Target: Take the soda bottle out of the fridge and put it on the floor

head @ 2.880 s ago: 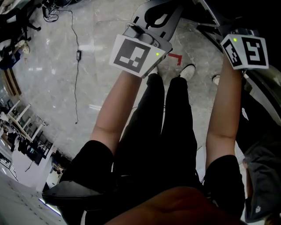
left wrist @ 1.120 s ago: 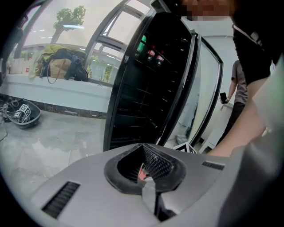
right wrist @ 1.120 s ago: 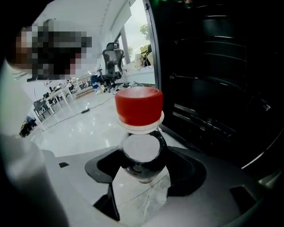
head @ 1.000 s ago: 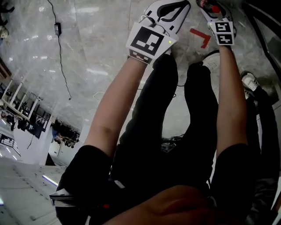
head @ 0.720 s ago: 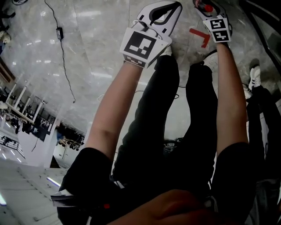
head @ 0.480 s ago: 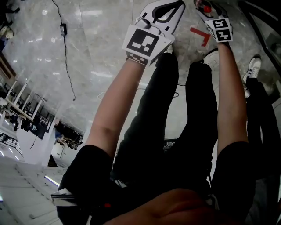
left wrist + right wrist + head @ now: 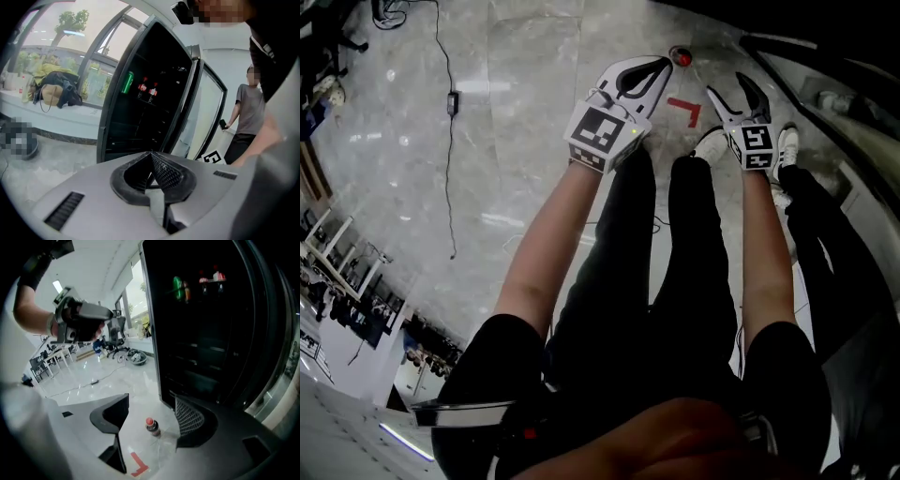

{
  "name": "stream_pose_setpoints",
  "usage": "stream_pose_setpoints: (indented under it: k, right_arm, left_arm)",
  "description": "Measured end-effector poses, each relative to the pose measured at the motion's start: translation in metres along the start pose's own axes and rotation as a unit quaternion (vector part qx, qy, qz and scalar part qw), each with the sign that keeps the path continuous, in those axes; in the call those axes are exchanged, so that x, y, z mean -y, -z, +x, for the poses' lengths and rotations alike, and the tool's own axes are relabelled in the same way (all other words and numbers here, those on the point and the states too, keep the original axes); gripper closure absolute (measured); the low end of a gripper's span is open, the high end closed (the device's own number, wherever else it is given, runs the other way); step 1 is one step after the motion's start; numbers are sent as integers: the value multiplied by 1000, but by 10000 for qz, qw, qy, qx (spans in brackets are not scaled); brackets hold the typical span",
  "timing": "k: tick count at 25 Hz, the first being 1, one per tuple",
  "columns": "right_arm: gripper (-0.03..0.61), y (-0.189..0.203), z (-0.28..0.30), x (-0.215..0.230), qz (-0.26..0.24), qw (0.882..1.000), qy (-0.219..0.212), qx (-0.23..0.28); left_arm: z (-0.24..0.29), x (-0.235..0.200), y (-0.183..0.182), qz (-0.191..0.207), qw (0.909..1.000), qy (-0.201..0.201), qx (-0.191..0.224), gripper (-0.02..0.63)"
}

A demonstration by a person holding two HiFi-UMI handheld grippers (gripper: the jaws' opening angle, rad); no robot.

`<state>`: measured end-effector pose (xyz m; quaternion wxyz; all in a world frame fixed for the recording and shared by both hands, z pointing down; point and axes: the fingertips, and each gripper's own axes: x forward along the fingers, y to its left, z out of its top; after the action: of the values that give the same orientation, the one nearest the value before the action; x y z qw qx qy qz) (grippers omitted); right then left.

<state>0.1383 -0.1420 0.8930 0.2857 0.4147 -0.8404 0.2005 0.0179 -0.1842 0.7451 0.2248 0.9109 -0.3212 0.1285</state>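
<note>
The soda bottle (image 7: 680, 56), dark with a red cap, stands upright on the pale marble floor (image 7: 534, 112) beyond both grippers. In the right gripper view the soda bottle (image 7: 151, 426) shows between the jaws but farther off, untouched. My right gripper (image 7: 727, 86) (image 7: 151, 401) is open and empty. My left gripper (image 7: 661, 64) (image 7: 151, 155) is shut on nothing, held left of the bottle. The black fridge (image 7: 211, 333) stands open with bottles (image 7: 215, 276) on its upper shelf.
A red tape corner (image 7: 684, 111) (image 7: 138, 465) marks the floor near the bottle. The open fridge door (image 7: 206, 117) stands to the right, a bystander (image 7: 251, 117) beyond it. A cable (image 7: 450, 94) runs over the floor at left. Black-trousered legs and white shoes (image 7: 710, 145) fill the middle.
My right gripper was shut on the red-capped bottle; now it is open and drawn back, and the bottle stands alone on the floor. The left gripper stays shut.
</note>
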Motion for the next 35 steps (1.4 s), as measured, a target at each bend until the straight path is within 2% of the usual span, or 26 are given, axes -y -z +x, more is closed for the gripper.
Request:
stream_pose_setpoints:
  k: [3,5,8,10,11,15,24,27,31,33,35]
  right_arm:
    - [272,-88,-58,3,319,9956,173,860]
    - [309,-150,-97,-4,391,9889,135,1429]
    - [422,-235,-152,-17,297,9755,70,2178]
    - [544,-280,-185,-32,317,9662,-81,2556]
    - [566,-297,-201,-40,337,9629,-206,2668]
    - [566,-340,-258,-71,278,9602,-549,2725]
    - [566,-399,-368,-132,94,9650,-1226,2317]
    - [566,-430,-394,-138,36,9622,-1254,2417]
    - [566,-472,-415,-137,-200,9530,-1308,2726]
    - [566,-485,-428,-138,-294,9475,-1334,2890]
    - [566,-492,-444,-140,-418,9472,-1309,2897]
  left_arm:
    - [-9,18,-52,188,9997,85,113,617]
    - [-19,32,-89,157,9994,124,275,617]
    - [-37,57,-144,101,9980,245,572,617]
    - [-54,76,-176,142,9971,326,675,617]
    - [-63,86,-189,172,9969,364,680,617]
    - [-92,133,-231,391,9959,579,582,617]
    - [-169,213,-308,859,9897,1009,536,617]
    - [-193,237,-337,1027,9855,1132,732,617]
    - [-205,256,-364,1548,9766,1251,813,617]
    - [-207,259,-377,1586,9760,1200,892,617]
    - [-213,265,-393,1468,9772,1128,1040,617]
